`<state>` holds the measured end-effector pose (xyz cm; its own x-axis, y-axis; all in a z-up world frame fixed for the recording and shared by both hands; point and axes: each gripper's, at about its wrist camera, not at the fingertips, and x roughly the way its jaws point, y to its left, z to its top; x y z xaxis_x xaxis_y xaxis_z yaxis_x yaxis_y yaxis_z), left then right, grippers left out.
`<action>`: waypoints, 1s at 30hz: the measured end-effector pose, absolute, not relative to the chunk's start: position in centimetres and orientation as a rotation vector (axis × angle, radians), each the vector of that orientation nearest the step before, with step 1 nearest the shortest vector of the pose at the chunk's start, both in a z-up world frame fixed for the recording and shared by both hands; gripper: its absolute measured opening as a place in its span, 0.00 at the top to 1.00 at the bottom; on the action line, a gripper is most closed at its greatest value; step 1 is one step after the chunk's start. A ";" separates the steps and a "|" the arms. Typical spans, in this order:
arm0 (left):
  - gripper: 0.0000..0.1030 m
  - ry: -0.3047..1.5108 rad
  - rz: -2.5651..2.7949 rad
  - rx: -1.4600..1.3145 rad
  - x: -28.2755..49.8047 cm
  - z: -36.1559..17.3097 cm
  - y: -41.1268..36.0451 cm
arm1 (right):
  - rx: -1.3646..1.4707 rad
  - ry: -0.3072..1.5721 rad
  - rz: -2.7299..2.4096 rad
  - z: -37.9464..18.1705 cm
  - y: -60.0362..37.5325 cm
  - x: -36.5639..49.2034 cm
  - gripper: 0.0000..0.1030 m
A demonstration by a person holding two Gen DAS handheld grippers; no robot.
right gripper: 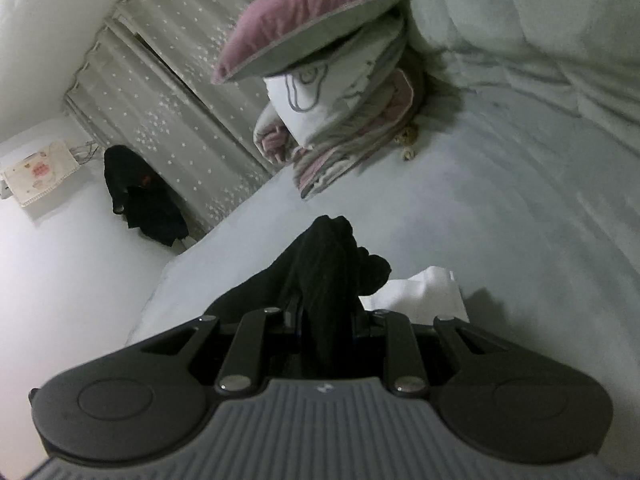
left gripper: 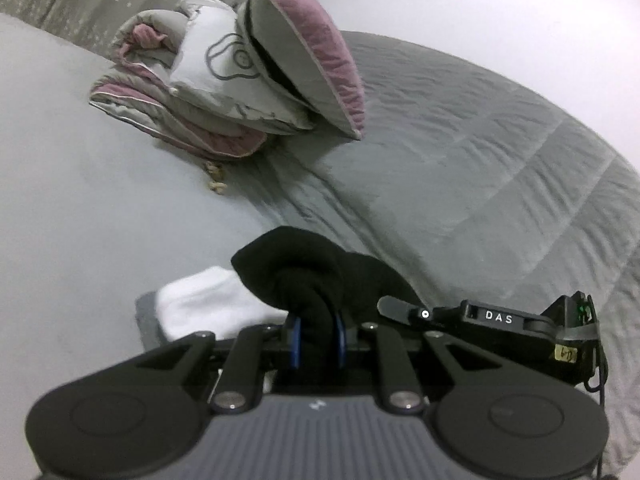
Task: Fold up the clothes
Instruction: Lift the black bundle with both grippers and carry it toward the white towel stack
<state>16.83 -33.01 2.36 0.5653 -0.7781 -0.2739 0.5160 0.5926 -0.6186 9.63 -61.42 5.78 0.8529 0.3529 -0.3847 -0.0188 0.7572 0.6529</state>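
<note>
A black garment (left gripper: 304, 268) is bunched between the blue pads of my left gripper (left gripper: 317, 336), which is shut on it above the bed. The same black garment (right gripper: 320, 264) fills the jaws of my right gripper (right gripper: 326, 320), also shut on it. The right gripper's body (left gripper: 520, 320) shows at the lower right of the left wrist view, level with the left one. A folded white cloth (left gripper: 208, 300) lies on the pale sheet just below and left of the garment, and the white cloth (right gripper: 420, 292) shows to the right in the right wrist view.
A stack of pillows and folded bedding (left gripper: 240, 80) with a mauve cushion (right gripper: 304, 20) on top sits at the head of the bed. A grey quilt (left gripper: 480, 160) covers one side. A starred curtain (right gripper: 180, 100) and a hanging dark garment (right gripper: 140, 196) stand beyond the bed.
</note>
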 end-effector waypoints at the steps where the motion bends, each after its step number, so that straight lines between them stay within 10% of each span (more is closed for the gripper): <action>1: 0.83 0.569 -0.788 -0.503 17.2 1.8 -33.1 | 0.684 0.531 0.214 5.1 -61.5 10.3 0.76; 9: 0.59 0.591 -0.799 -0.535 20.0 -0.3 -31.9 | 0.687 0.531 0.163 1.9 -63.0 12.4 0.57; 30: 0.49 0.354 -0.709 -0.297 18.9 2.8 -34.9 | 0.236 0.370 0.059 5.6 -58.0 13.1 0.55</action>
